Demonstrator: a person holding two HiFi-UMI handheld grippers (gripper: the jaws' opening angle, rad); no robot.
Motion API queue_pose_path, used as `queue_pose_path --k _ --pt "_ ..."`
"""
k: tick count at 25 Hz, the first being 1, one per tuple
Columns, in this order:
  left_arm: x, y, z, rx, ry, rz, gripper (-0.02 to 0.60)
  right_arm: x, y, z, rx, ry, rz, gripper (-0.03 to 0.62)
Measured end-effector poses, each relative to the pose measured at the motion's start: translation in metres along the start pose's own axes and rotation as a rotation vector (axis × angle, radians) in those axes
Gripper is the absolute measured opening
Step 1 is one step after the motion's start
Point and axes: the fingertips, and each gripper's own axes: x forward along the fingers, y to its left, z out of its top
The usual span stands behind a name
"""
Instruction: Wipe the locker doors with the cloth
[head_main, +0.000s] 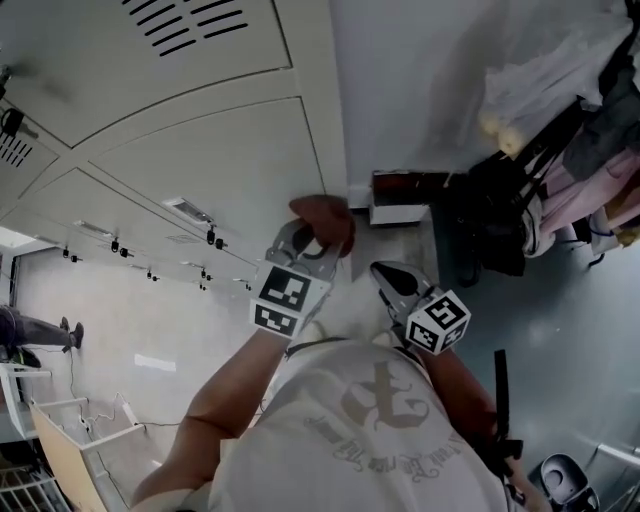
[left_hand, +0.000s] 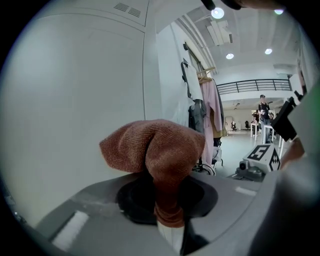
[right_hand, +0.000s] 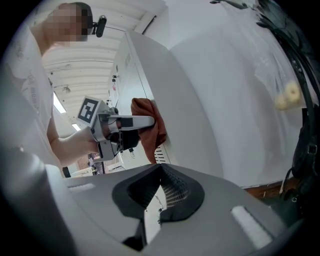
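Left claw: the left gripper (head_main: 312, 245) was closed on the cloth (left_hand: 160, 150), which was pinched between the jaws and bunched out beyond their tips.
Right claw: the right gripper (right_hand: 160, 170) was seen with its jaws drawn together and nothing between them; it was held near the person's body, just right of the left one, apart from the lockers.
Cloth: one brown cloth was counted; it was pressed against the pale locker door (head_main: 220, 150) near that door's right edge, beside the white wall (head_main: 420, 90).
Grippers: two were counted, each with one marker cube.
Lockers: several doors were visible, running off to the far left; a group of vent slots (head_main: 170, 25) was cut in the far door, and small dark latches (head_main: 212, 238) were fixed along the near row.
Right side: hanging garments (head_main: 590, 170) and a white plastic bag (head_main: 540, 60) were set against the wall.
Head view only: both grippers were shown together.
Left gripper view only: a far hall with a railing (left_hand: 252, 85) and one standing person (left_hand: 262, 107) was shown.
Right gripper view only: the left gripper was shown from the side, the cloth hanging down against the locker edge.
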Motion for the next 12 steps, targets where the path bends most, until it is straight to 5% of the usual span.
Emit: queue_pose_path --k 12 --pt "-0.049 0.058 -0.018 -0.012 0.002 0.098 0.080 0.035 0.033 -0.010 0.003 0.025 0.033 0.008"
